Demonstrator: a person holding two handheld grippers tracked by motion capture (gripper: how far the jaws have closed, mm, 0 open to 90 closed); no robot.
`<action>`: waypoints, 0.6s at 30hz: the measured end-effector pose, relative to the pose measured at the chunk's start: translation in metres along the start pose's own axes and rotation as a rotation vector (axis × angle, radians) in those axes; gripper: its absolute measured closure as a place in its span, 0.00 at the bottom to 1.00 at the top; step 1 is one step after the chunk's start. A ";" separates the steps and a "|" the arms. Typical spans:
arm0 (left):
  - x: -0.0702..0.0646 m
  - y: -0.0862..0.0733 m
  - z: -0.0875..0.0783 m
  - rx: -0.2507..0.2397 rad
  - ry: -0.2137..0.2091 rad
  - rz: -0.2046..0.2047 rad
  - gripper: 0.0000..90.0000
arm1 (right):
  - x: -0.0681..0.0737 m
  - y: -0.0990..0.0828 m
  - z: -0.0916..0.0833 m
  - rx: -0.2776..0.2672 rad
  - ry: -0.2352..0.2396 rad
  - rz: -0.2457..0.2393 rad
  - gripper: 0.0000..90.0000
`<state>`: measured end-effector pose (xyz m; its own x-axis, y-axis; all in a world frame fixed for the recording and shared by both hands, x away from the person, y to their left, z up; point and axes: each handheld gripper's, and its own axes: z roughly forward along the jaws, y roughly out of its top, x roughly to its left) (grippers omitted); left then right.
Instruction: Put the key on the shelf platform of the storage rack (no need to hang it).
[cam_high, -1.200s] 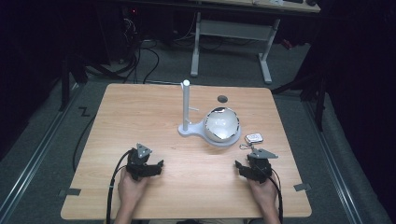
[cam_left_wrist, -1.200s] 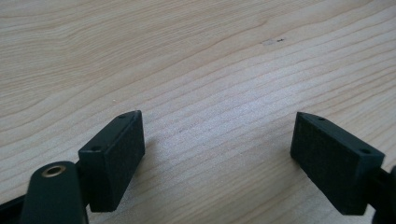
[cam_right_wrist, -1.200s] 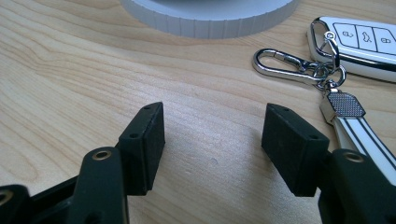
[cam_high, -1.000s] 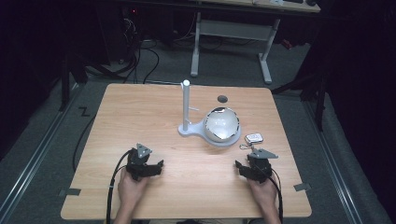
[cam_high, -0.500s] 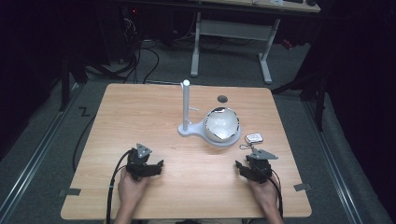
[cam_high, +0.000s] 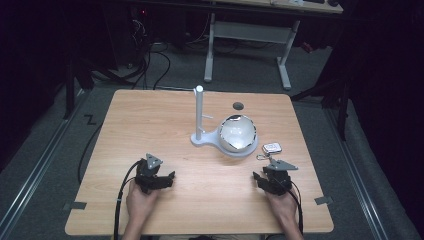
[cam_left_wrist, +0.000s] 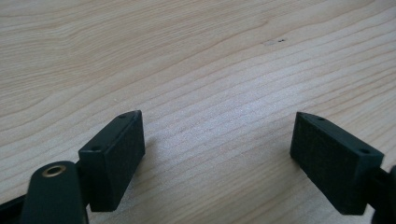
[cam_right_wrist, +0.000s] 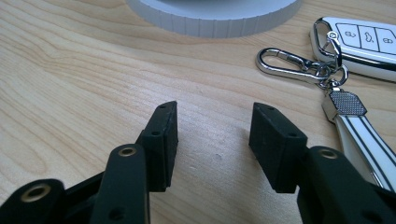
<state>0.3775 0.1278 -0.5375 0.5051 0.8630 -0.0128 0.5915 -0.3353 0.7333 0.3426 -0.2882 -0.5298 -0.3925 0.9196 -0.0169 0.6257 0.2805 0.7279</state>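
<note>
The key fob lay near the table's right edge, just right of the right gripper (jaws apart, empty). A white stand stood beyond at the table's middle. The left gripper gaped wide over bare wood.

The high view looks forward and down from above the person's side, taking in the whole tabletop and dark floor beyond its far edge; the left gripper view rides low behind the left tongs, facing close along bare wood near the tabletop's near edge; the right gripper view sits equally low behind the right tongs, facing the white stand base and the key fob close ahead; it shares these with the high view, where the key fob lies toward the right edge.
</note>
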 end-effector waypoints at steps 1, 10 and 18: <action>0.000 0.000 0.000 0.001 -0.001 0.000 0.20 | 0.000 0.000 0.000 0.000 0.005 0.006 0.59; 0.000 0.000 0.000 0.002 0.000 0.001 0.20 | 0.000 -0.002 -0.012 -0.064 -0.003 0.017 0.61; 0.000 0.000 0.000 0.000 0.003 -0.003 0.20 | -0.008 -0.003 -0.021 -0.072 0.009 0.038 0.63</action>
<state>0.3776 0.1279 -0.5375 0.5014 0.8651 -0.0128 0.5930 -0.3329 0.7332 0.3296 -0.3020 -0.5179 -0.3758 0.9266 0.0173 0.5902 0.2248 0.7753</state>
